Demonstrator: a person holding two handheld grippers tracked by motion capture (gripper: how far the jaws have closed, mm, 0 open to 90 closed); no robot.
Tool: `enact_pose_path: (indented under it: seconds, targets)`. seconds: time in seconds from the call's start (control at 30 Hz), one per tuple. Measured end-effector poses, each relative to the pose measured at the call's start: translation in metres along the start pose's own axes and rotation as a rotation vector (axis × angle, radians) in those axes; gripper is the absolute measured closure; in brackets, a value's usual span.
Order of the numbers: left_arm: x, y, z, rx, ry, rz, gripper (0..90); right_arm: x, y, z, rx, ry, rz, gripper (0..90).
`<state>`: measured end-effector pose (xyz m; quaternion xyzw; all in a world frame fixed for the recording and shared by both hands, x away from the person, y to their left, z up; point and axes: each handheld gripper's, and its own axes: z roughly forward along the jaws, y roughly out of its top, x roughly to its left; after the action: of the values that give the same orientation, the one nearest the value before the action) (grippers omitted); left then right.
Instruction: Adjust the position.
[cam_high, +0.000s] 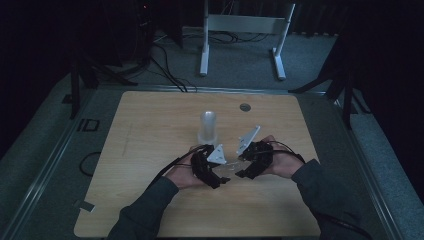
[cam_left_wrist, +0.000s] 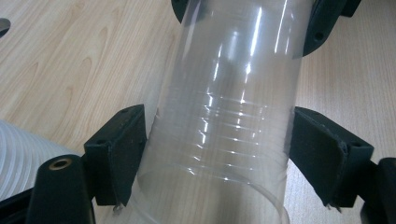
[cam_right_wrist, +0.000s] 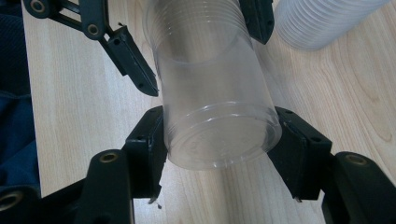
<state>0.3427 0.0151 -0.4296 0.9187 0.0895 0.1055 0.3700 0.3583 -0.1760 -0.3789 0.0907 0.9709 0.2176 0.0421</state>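
A clear plastic cup (cam_high: 231, 168) (cam_left_wrist: 224, 116) (cam_right_wrist: 210, 93) is held level just above the wooden table (cam_high: 150, 130), between my two grippers. My right gripper (cam_high: 243, 171) (cam_right_wrist: 219, 149) is shut on the cup's base end, both pads pressed against its wall. My left gripper (cam_high: 222, 177) (cam_left_wrist: 217, 154) (cam_right_wrist: 205, 60) stands open around the rim end. In the right gripper view one of its fingers (cam_right_wrist: 135, 70) is clear of the cup wall, while the other lies close beside it. The cup stays round and uncrushed.
An upside-down stack of clear cups (cam_high: 207, 127) (cam_left_wrist: 28, 144) (cam_right_wrist: 322, 23) stands just behind the grippers. A grey grommet (cam_high: 244, 107) sits near the table's far edge. A white stand (cam_high: 245, 25) and cables lie on the floor beyond.
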Motion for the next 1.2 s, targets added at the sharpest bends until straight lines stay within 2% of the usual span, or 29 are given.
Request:
enact_pose_path:
  seconds: [0.23, 0.5, 0.93, 1.2]
  targets:
    - [0.002, 0.001, -0.004, -0.027, 0.01, -0.02, 17.2, -0.001, -0.002, -0.001, -0.008, -0.005, 0.01, 41.4]
    - [0.003, 0.001, -0.008, -0.045, 0.029, -0.026, 14.8, -0.003, -0.01, -0.002, -0.026, -0.013, 0.029, 41.5]
    - [0.006, 0.002, -0.016, -0.085, 0.057, -0.047, 14.7, -0.006, -0.025, -0.002, -0.037, -0.024, 0.078, 41.5]
    - [0.009, -0.001, -0.02, -0.093, 0.066, -0.058, 14.9, -0.008, -0.035, -0.003, -0.05, -0.039, 0.11, 41.6]
